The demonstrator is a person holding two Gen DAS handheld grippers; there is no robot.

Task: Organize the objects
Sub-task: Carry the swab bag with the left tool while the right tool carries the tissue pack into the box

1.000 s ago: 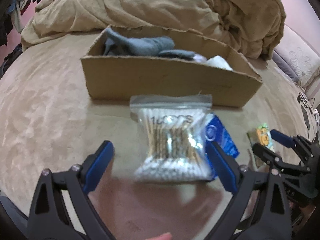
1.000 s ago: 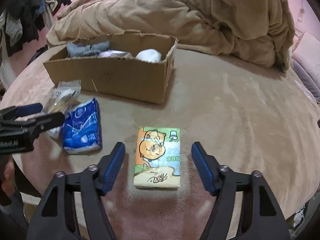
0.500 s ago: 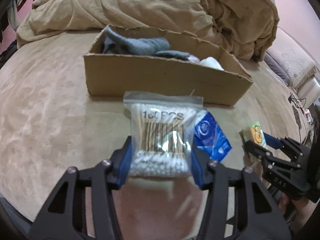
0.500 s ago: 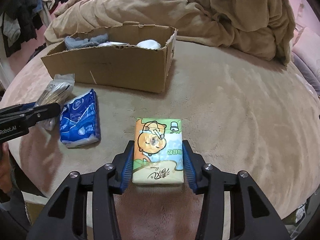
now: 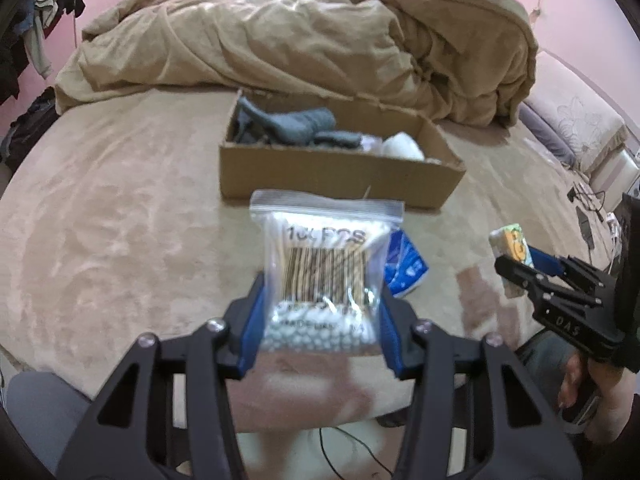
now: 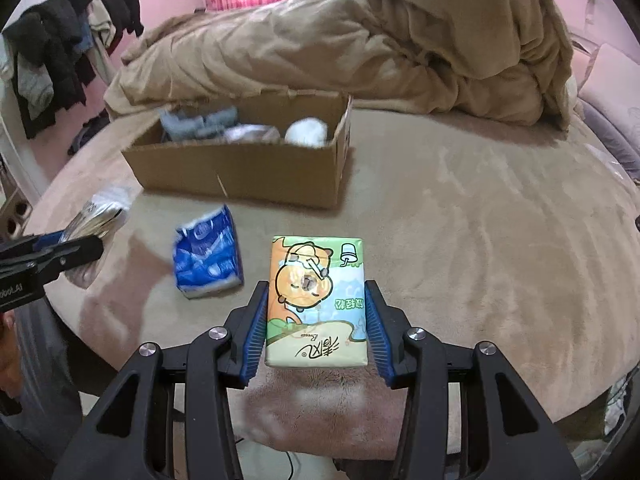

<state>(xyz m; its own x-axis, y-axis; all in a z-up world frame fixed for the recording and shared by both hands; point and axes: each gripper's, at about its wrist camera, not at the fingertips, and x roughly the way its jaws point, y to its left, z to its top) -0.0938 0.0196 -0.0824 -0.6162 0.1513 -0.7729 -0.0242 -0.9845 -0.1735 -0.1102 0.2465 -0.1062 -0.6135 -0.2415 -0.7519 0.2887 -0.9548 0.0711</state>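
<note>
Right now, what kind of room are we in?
Most likely a bedroom: a rumpled tan comforter lies heaped on a bed, clothes hang by the pink wall, and a pillow sits alongside.

I see a clear, glossy plastic zip bag of cotton swabs (image 5: 326, 268) at frame centre, its sticks looking wooden. My other view shows a tissue pack (image 6: 316, 300) in shiny printed film (cartoon artwork). Upper centre, a matt corrugated cardboard box (image 6: 240, 170) sits on a plush, fuzzy tan bedcover (image 6: 480, 240).

Swab bag (image 5: 326, 264) reads "PCS"; left tongs (image 6: 60, 256) "Robot.AI".
</note>
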